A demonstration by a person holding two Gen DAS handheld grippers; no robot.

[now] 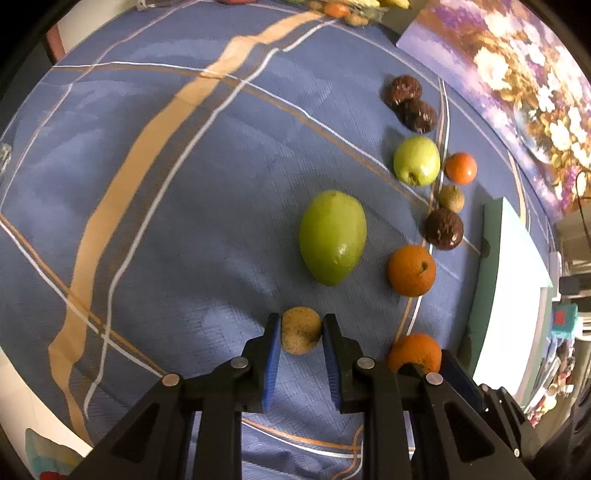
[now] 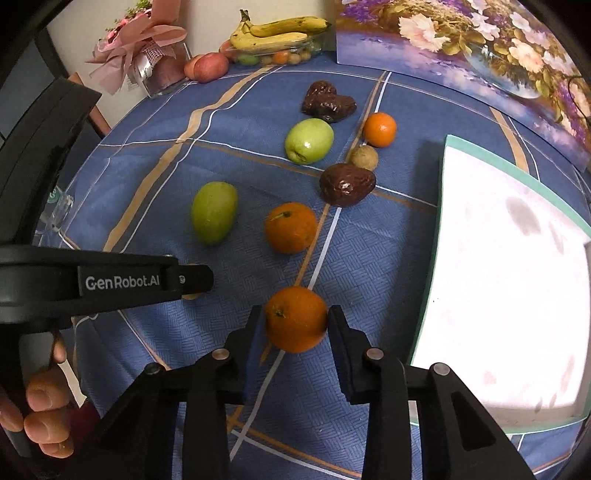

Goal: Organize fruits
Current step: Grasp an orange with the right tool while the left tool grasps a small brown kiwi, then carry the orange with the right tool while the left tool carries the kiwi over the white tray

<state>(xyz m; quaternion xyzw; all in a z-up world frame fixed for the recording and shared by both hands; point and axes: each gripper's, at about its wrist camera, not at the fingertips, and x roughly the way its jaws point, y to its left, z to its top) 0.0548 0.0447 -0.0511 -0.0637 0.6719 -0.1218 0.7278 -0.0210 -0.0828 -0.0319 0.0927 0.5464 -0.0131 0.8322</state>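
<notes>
My left gripper (image 1: 301, 332) is shut on a small tan round fruit (image 1: 300, 334) just over the blue cloth. My right gripper (image 2: 295, 321) is shut on an orange (image 2: 295, 319); the same orange (image 1: 415, 352) shows at the lower right of the left wrist view. Loose on the cloth lie a green mango (image 1: 332, 236) (image 2: 214, 212), another orange (image 1: 411, 270) (image 2: 290, 227), a green apple (image 1: 416, 160) (image 2: 309, 140), a small orange (image 1: 460, 168) (image 2: 379, 129), a small tan fruit (image 1: 451, 198) (image 2: 364, 157) and dark brown fruits (image 1: 443, 229) (image 2: 347, 184).
A white tray with a green rim (image 2: 441, 192) (image 1: 491, 258) lies at the right. A flower painting (image 2: 461, 44) leans at the back right. A dish with bananas (image 2: 277, 33), a red apple (image 2: 208, 66) and a pink bouquet (image 2: 144, 48) stand at the far edge.
</notes>
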